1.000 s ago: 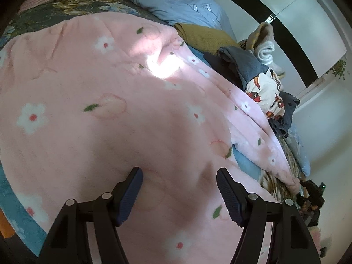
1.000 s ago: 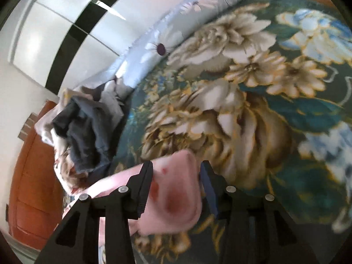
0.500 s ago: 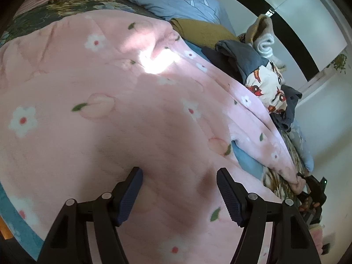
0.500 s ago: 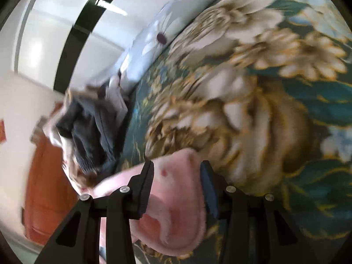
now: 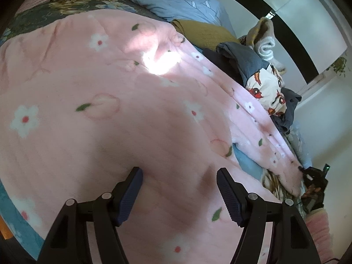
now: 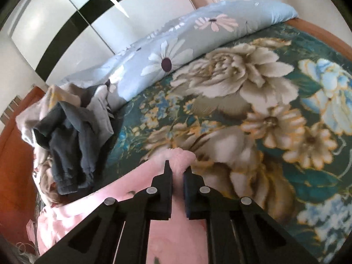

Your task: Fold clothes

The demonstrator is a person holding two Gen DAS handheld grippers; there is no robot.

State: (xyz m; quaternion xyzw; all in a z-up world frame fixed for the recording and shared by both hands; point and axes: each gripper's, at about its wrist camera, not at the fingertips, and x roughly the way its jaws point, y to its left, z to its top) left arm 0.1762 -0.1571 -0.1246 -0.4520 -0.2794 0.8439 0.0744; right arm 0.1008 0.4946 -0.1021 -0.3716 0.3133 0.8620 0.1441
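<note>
A pink fleece garment (image 5: 110, 101) with white flowers and peaches lies spread over the bed and fills the left wrist view. My left gripper (image 5: 179, 189) is open and empty, just above the fleece. My right gripper (image 6: 177, 172) is shut on a bunched pink edge of the garment (image 6: 181, 157) and holds it over the floral bedspread (image 6: 275, 121). The right gripper also shows small at the garment's far corner in the left wrist view (image 5: 308, 172).
A heap of other clothes (image 5: 257, 66) lies along the bed's far side, with dark grey trousers (image 6: 66, 136) on top. A light blue daisy-print quilt (image 6: 187, 37) and a mustard cloth (image 5: 202, 33) lie by the headboard. A wardrobe with mirrored doors (image 6: 66, 22) stands behind.
My right gripper has closed from a wide hold to a tight pinch on the pink edge and shifted over the bedspread. The left gripper has stayed open and shifted only slightly over the fleece.
</note>
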